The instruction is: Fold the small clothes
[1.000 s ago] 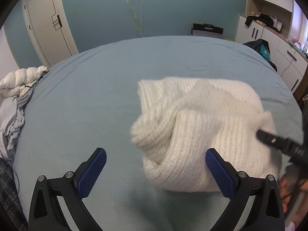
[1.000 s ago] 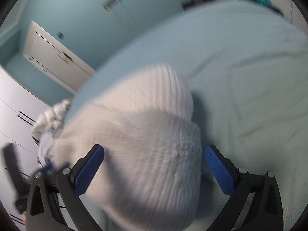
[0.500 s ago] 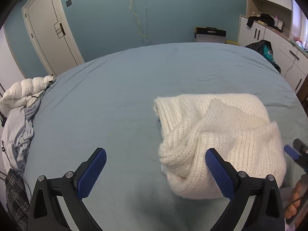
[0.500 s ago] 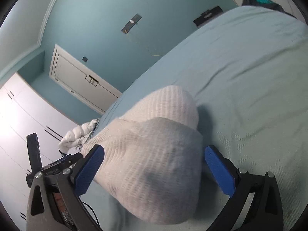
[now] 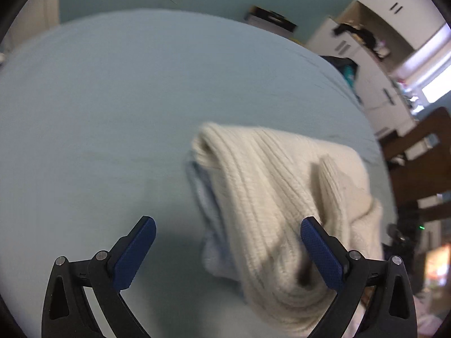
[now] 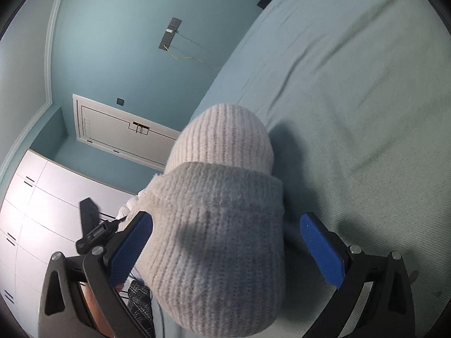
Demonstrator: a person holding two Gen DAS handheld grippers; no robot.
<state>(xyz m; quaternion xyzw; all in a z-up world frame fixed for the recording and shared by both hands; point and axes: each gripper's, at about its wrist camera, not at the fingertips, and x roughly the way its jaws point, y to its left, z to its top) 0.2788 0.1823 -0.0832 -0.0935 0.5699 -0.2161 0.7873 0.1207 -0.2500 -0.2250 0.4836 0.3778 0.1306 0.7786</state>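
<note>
The bed (image 5: pixel 112 107), covered by a pale blue sheet, carries the work and fills most of both views. A blue wall (image 6: pixel 118 42) stands beyond its far edge, with a white door (image 6: pixel 118 132) and an outlet strip (image 6: pixel 170 32) from which thin wires hang. White cabinets (image 5: pixel 375 64) stand off the far right corner of the bed in the left wrist view.

The sweater (image 5: pixel 282 197), a cream ribbed knit, lies folded in a thick bundle toward the near right part of the bed. A pale blue layer shows at its left edge, against the sheet. In the right wrist view the sweater (image 6: pixel 222 225) rises as a rounded heap with one fold lapped over another.

The left hand-held gripper (image 5: pixel 225 249) is released: its blue pads stand wide apart and grasp nothing. The right pad overlaps the sweater in the view; contact cannot be told.

The right hand-held gripper (image 6: pixel 225 248) is also released, pads spread on either side of the near end of the bundle, clamping nothing.
</note>
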